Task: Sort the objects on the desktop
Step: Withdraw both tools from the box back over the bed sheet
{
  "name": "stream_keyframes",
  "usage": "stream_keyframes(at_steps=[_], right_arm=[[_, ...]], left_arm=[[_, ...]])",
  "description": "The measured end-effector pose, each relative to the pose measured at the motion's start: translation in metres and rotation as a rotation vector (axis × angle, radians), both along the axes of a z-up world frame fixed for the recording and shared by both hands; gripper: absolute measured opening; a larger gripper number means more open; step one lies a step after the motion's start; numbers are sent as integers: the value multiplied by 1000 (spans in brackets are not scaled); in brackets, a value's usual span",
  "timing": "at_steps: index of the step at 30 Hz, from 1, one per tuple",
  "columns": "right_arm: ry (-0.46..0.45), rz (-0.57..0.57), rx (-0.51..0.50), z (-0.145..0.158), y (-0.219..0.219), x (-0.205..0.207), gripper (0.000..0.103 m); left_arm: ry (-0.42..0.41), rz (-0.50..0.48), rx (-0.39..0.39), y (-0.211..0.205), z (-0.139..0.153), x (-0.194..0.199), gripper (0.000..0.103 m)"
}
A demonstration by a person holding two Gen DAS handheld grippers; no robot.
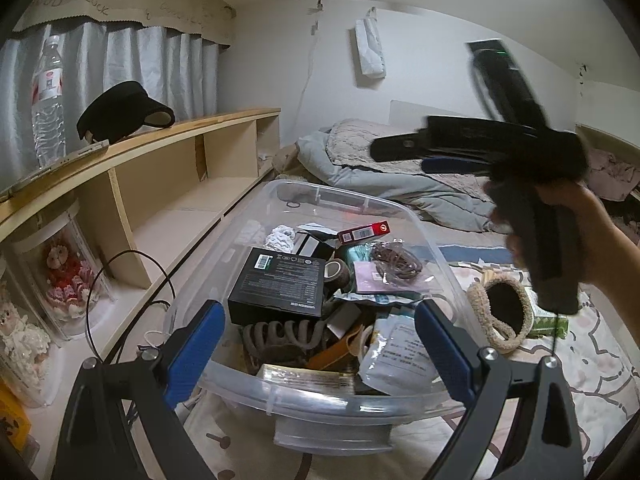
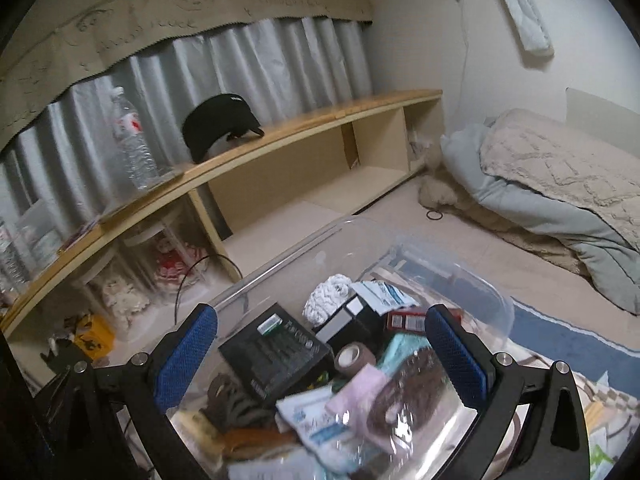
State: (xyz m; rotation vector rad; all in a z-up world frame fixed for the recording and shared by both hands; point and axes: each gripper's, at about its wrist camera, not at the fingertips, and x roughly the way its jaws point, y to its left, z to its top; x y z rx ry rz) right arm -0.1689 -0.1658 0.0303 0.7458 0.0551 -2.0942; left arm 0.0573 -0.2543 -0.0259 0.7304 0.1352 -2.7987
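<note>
A clear plastic bin (image 1: 320, 404) on the bed holds a black box (image 1: 280, 284), a brown hair claw (image 1: 280, 340), a tape roll (image 1: 338, 272), a red box (image 1: 362, 232), white pouches and a bag of brown hair ties (image 1: 396, 266). My left gripper (image 1: 320, 348) is open and empty just above the bin's near rim. My right gripper (image 2: 320, 356) is open and empty, held above the bin (image 2: 480, 292); it also shows blurred in the left wrist view (image 1: 424, 152). The black box (image 2: 276, 356) and tape roll (image 2: 354, 358) lie below it.
A wooden shelf (image 1: 168, 132) runs along the left with a water bottle (image 1: 48, 96) and a black visor (image 1: 120, 110) on top and jars with dolls (image 1: 64, 276) below. A fuzzy scrunchie (image 1: 500, 312) lies right of the bin. Bedding (image 1: 380, 160) is heaped behind.
</note>
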Motion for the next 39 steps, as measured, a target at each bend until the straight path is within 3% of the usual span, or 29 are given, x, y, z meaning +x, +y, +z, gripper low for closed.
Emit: stream_keyframes(at_steps=[20, 24, 34, 39], right_arm=[[12, -10, -94, 11, 130, 84, 103], [30, -26, -99, 16, 150, 95, 103], [41, -67, -130, 16, 192, 127, 103], [96, -75, -125, 20, 205, 144, 103]], left_arm=[[31, -8, -36, 58, 35, 9, 97], [55, -2, -38, 71, 47, 16, 103], [85, -6, -65, 111, 72, 30, 103], [91, -15, -77, 127, 77, 32, 103]])
